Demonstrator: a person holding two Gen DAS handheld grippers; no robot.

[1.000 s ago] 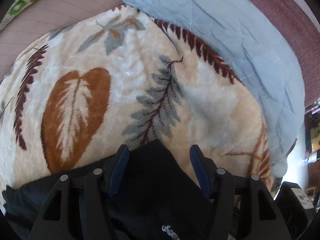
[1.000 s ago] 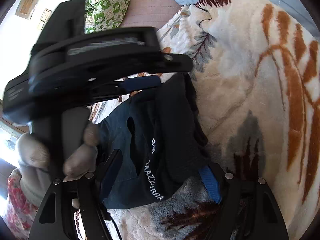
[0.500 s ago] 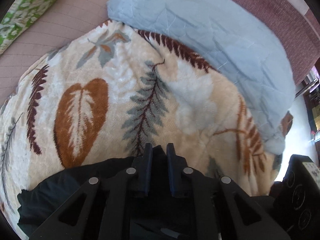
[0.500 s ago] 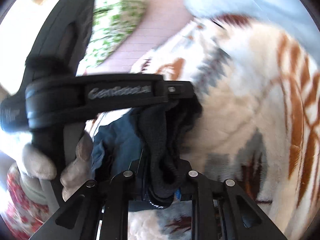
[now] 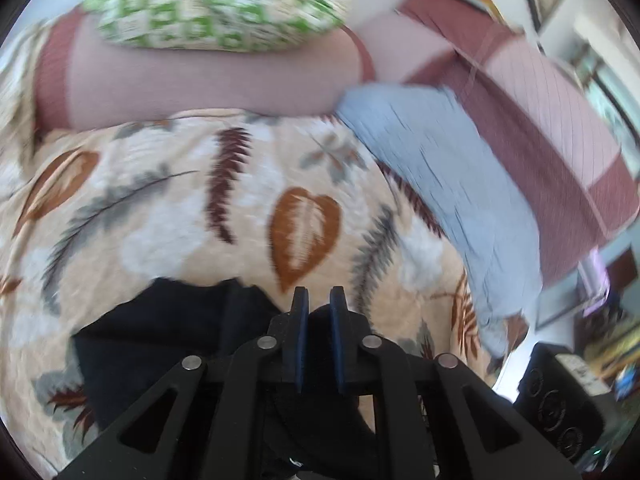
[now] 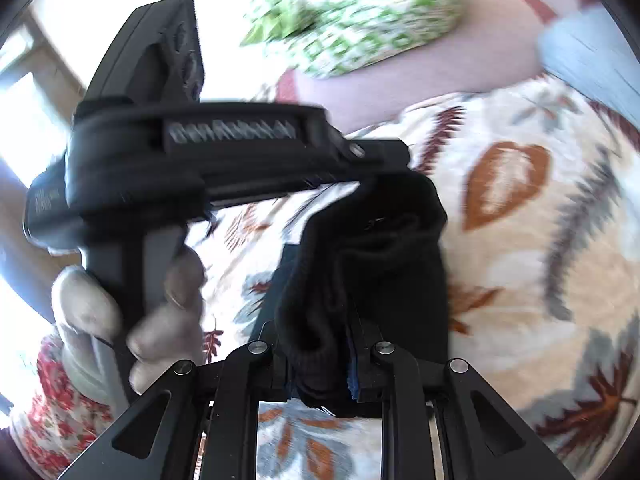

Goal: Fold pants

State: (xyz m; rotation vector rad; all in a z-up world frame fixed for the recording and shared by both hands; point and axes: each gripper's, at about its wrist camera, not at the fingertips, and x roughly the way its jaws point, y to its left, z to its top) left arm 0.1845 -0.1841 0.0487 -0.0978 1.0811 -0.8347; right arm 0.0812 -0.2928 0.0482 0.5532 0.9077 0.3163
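Note:
The black pants (image 5: 168,332) hang lifted over a leaf-patterned fleece blanket (image 5: 192,216). My left gripper (image 5: 319,312) is shut on a bunched edge of the pants, with dark cloth between its blue pads. My right gripper (image 6: 320,344) is shut on another bunch of the pants (image 6: 372,264), which rises from its jaws up to the left gripper's body (image 6: 224,152), held by a gloved hand (image 6: 160,320). The rest of the pants hangs below, partly hidden by the grippers.
A light blue quilt (image 5: 440,160) lies at the blanket's right side. A green patterned pillow (image 5: 216,0) rests on the pink sheet (image 5: 208,84) beyond. A black speaker (image 5: 560,396) stands on the floor at lower right.
Both grippers closed on the pants a second ago and have since lifted them off the blanket. Both views have tilted upward toward the pillow, with motion blur.

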